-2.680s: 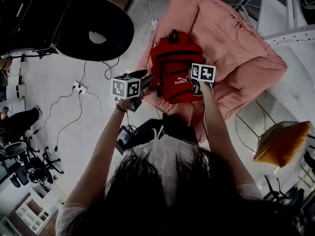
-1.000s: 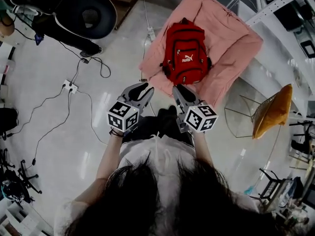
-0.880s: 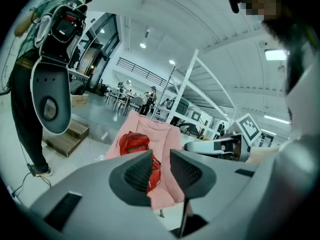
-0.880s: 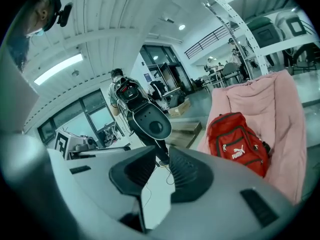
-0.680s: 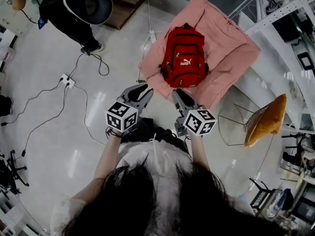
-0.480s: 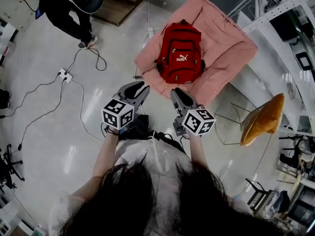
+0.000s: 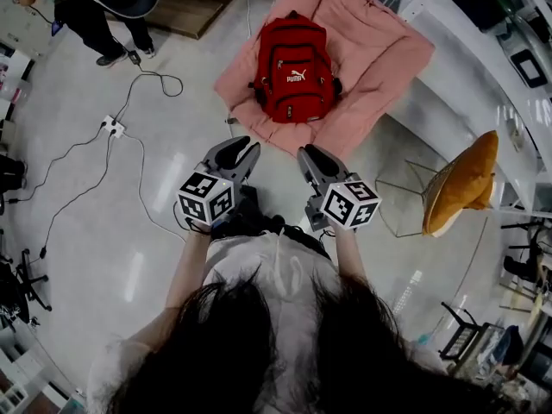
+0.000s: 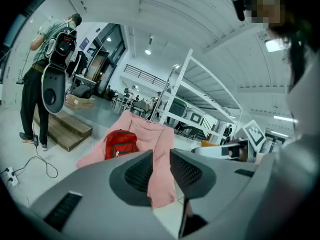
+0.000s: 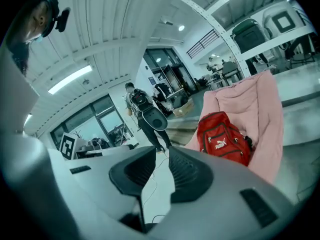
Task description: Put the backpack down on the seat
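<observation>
Two grippers, both slack and empty. Head view: the left gripper [image 7: 239,149] and the right gripper [image 7: 309,155] hang side by side over the floor [image 7: 129,205], close in front of the person, tips pointing toward the pink seat [image 7: 379,46]. The red backpack [image 7: 293,67] sits on that seat, logo side facing out, well apart from both grippers. An orange chair [image 7: 461,184] stands off to the right.

Left gripper view: jaws parted, nothing in the gap, just the seat's pink fabric far behind it. The backpack shows up-left of the jaws.

Right gripper view: jaws parted too, with a narrower gap and only floor behind it. The backpack leans back on the seat, to the right of the jaws.
</observation>
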Tool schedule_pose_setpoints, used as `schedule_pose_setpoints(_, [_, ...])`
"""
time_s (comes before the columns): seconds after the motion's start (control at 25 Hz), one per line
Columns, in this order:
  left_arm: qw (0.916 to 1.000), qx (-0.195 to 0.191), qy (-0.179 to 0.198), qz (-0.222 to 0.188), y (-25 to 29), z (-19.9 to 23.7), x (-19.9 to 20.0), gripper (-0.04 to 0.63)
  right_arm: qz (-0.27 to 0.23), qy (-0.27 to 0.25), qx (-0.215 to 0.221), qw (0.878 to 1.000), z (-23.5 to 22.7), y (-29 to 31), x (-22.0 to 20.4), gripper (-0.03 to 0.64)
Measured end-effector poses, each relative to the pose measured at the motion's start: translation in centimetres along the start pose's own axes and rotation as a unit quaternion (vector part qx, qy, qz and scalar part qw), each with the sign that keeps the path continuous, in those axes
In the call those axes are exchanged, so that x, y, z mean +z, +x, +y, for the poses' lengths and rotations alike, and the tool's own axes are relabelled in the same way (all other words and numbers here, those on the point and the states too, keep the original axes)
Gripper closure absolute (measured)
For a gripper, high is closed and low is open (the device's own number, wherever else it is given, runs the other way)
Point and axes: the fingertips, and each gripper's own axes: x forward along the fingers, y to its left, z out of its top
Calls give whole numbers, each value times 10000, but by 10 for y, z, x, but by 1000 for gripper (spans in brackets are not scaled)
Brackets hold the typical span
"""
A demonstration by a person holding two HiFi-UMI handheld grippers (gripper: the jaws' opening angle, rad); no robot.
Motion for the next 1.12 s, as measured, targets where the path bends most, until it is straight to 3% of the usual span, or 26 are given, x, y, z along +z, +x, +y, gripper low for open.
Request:
schedule_pose_setpoints(0.48, [9990, -19, 384, 212, 2, -75, -33, 480, -76, -210, 307, 9993, -1, -52, -16, 525])
schedule_pose_setpoints(0.76, [9990, 153, 394, 118, -5, -81, -36, 480, -25, -505, 375, 9980, 4, -61, -17, 532])
schedule_pose_setpoints(1.12, [9987, 89, 472, 172, 5, -86, -33, 480, -14, -618, 355, 9975, 1, -68, -15, 532])
